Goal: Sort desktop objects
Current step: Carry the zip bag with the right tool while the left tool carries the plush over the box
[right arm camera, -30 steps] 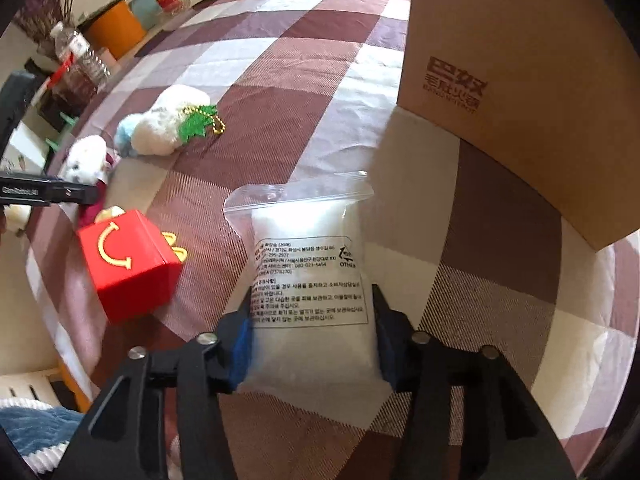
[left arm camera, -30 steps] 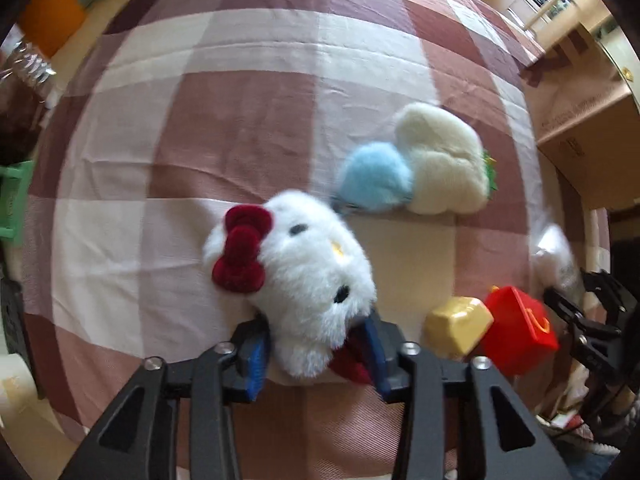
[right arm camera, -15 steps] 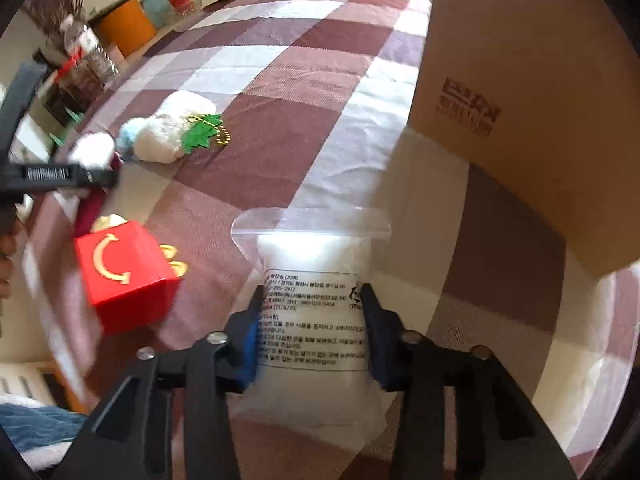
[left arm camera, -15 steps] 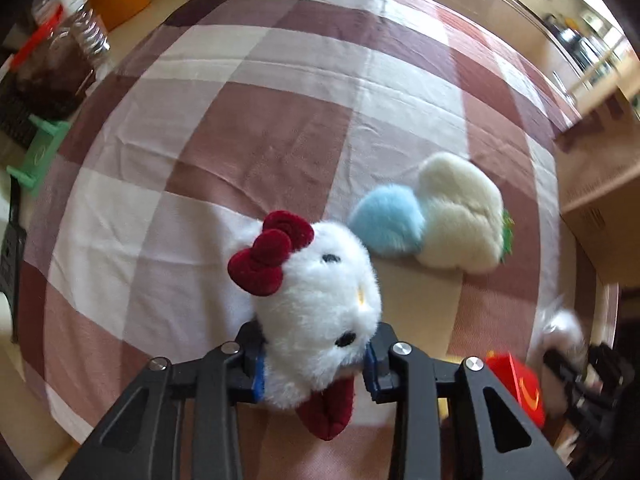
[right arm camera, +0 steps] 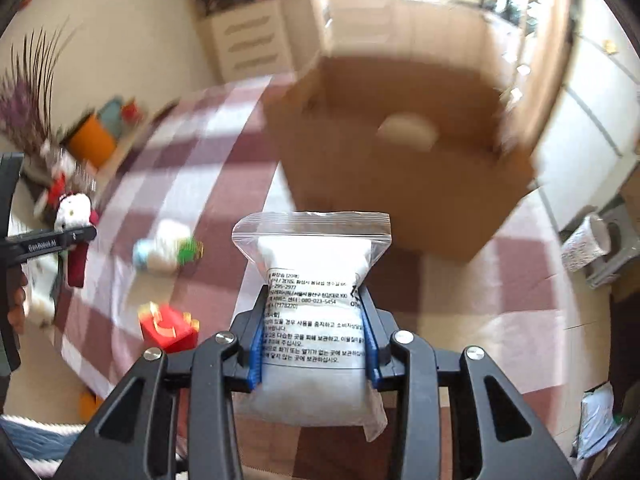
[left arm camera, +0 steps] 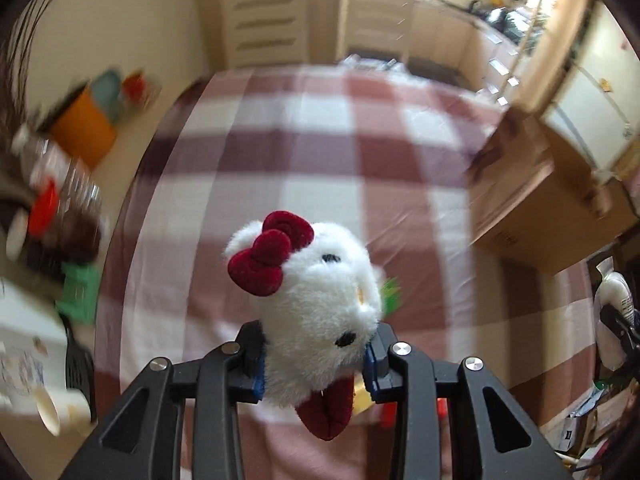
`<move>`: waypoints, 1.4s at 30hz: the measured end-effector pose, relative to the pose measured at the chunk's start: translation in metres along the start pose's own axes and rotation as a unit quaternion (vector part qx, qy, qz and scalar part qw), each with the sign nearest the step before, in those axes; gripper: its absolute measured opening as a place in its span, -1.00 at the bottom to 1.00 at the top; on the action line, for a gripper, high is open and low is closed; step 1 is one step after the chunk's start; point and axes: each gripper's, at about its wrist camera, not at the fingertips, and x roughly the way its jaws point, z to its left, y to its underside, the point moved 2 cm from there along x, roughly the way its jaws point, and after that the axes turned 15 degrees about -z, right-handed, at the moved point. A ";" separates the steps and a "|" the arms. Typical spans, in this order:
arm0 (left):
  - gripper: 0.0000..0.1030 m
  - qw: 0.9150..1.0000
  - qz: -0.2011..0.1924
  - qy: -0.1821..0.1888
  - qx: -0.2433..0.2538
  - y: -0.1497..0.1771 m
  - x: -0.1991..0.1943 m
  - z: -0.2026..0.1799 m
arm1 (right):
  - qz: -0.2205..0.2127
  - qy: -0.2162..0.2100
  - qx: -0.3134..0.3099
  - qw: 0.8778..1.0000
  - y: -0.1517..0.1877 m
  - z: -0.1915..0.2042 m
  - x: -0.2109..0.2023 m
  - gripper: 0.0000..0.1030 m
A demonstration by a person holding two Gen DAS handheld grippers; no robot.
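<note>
Gripping a white plush cat toy with a red bow point(left arm camera: 316, 304), the left gripper point(left arm camera: 316, 364) holds it above the checked tablecloth point(left arm camera: 304, 160); the right gripper point(right arm camera: 314, 344) clamps a clear zip bag of white powder point(right arm camera: 314, 280) before the open cardboard box point(right arm camera: 384, 184).

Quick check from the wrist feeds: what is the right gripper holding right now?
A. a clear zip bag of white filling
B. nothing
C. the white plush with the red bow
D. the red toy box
A: the right gripper has its blue pads pressed on both sides of the zip bag.
</note>
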 end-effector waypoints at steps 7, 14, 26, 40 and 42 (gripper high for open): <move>-0.32 0.993 -0.091 0.075 0.031 -0.082 -0.053 -0.080 | -0.116 0.047 0.003 0.992 -0.069 -0.011 -0.074 -0.25; -0.32 0.981 -0.133 0.118 0.072 -0.137 -0.084 -0.144 | -0.205 0.077 0.008 0.976 -0.121 -0.018 -0.125 -0.24; -0.32 0.975 -0.142 0.133 0.108 -0.170 -0.078 -0.220 | -0.244 0.096 -0.004 0.965 -0.167 -0.027 -0.116 -0.24; -0.31 0.983 -0.103 0.095 0.115 -0.182 -0.011 -0.240 | -0.213 0.097 0.024 0.972 -0.175 -0.062 -0.058 -0.24; -0.31 0.985 -0.095 0.091 0.115 -0.181 -0.003 -0.240 | -0.208 0.096 0.024 0.973 -0.173 -0.065 -0.053 -0.24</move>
